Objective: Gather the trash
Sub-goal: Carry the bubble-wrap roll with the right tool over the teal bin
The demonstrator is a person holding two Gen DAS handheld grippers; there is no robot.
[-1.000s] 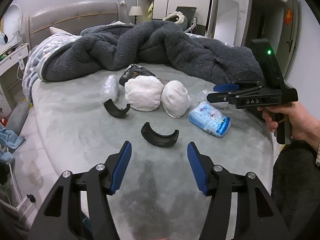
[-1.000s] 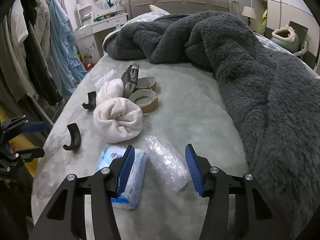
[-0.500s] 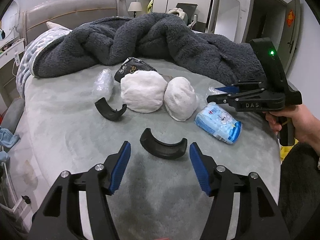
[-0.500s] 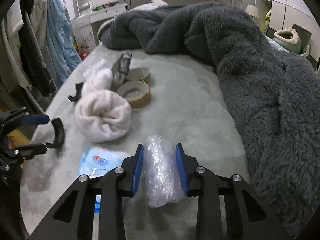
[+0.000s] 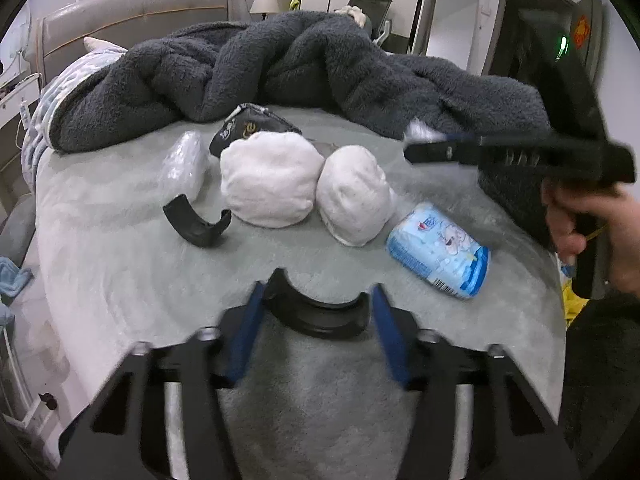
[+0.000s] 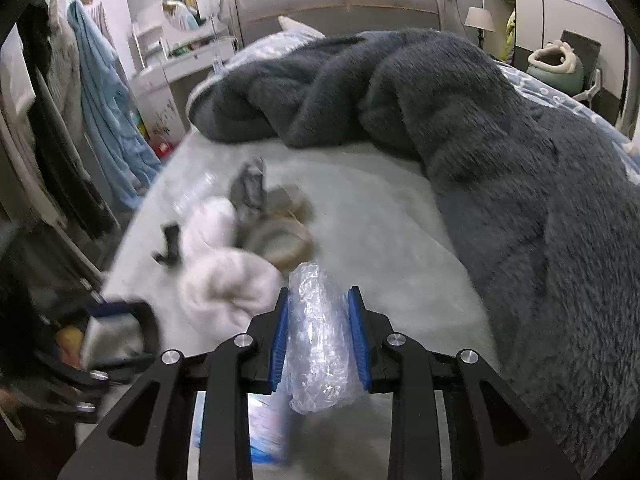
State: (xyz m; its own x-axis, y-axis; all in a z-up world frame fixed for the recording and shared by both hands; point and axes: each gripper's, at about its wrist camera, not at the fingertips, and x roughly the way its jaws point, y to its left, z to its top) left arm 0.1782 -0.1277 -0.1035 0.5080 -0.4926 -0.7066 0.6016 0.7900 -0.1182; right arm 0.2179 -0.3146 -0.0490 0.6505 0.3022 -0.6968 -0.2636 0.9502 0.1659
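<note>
My right gripper [image 6: 318, 334] is shut on a crumpled clear plastic wrap [image 6: 318, 340] and holds it above the bed; it also shows from the side in the left wrist view [image 5: 424, 148]. My left gripper [image 5: 316, 316] is open, its blue pads either side of a black curved plastic piece [image 5: 316, 314] lying on the grey bed [image 5: 120, 264]. A second black curved piece [image 5: 196, 226], another clear plastic wrap [image 5: 182, 166], a blue tissue pack [image 5: 438, 250] and a dark snack bag [image 5: 248, 128] lie on the bed.
Two white rolled bundles [image 5: 268, 182] [image 5: 354, 194] sit mid-bed. Brown tape rolls [image 6: 286, 236] lie behind them. A dark fluffy blanket [image 6: 460, 120] covers the far and right side of the bed. Clothes [image 6: 104, 100] hang left of the bed.
My right gripper closed on the clear plastic wrap and has lifted it off the bed. My left gripper moved forward until its pads flank the near black curved piece.
</note>
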